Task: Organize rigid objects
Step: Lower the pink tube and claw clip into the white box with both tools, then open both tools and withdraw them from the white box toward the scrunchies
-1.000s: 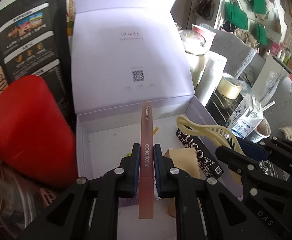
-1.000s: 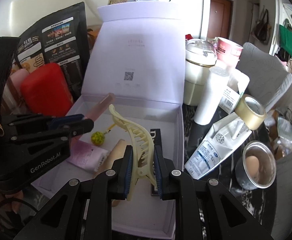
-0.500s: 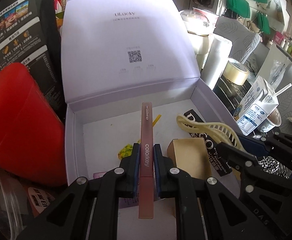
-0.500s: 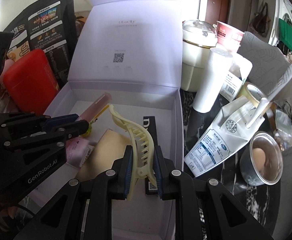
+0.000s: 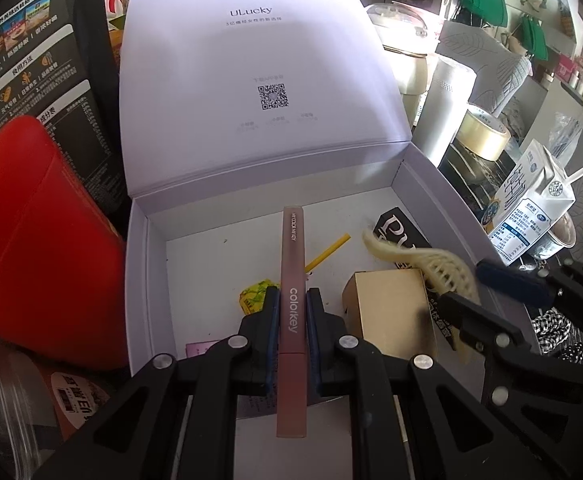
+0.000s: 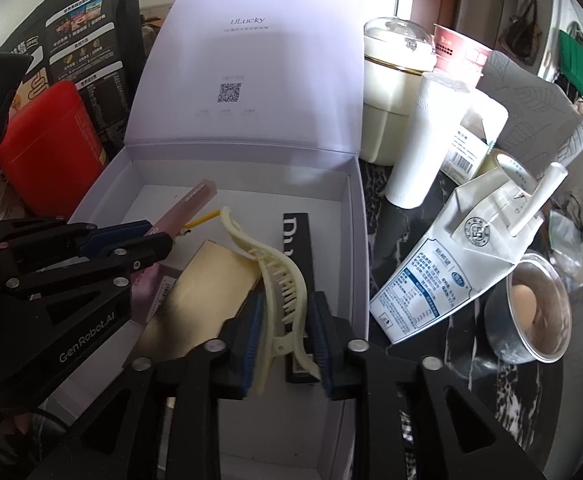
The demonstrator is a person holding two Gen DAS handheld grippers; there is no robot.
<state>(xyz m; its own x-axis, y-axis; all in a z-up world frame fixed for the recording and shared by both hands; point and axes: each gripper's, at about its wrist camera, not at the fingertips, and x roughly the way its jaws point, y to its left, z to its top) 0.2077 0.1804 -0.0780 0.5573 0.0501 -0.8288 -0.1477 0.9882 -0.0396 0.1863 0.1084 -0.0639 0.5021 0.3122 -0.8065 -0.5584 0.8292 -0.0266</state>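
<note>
Pink colorkey tube [image 5: 291,304] clamped in left gripper [image 5: 291,320], over box [image 5: 137,280] floor nr left wall. Cream hair claw [image 6: 279,280] pinched in right gripper [image 6: 287,332], above gold carton [image 6: 211,280] & black carton [image 6: 297,236] by box's right wall

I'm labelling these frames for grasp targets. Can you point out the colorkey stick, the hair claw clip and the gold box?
colorkey stick [image 5: 292,312]: left wrist view, on the printed brand name.
hair claw clip [image 6: 281,276]: right wrist view, on the toothed middle.
gold box [image 5: 389,308]: left wrist view, on its top face.
</note>
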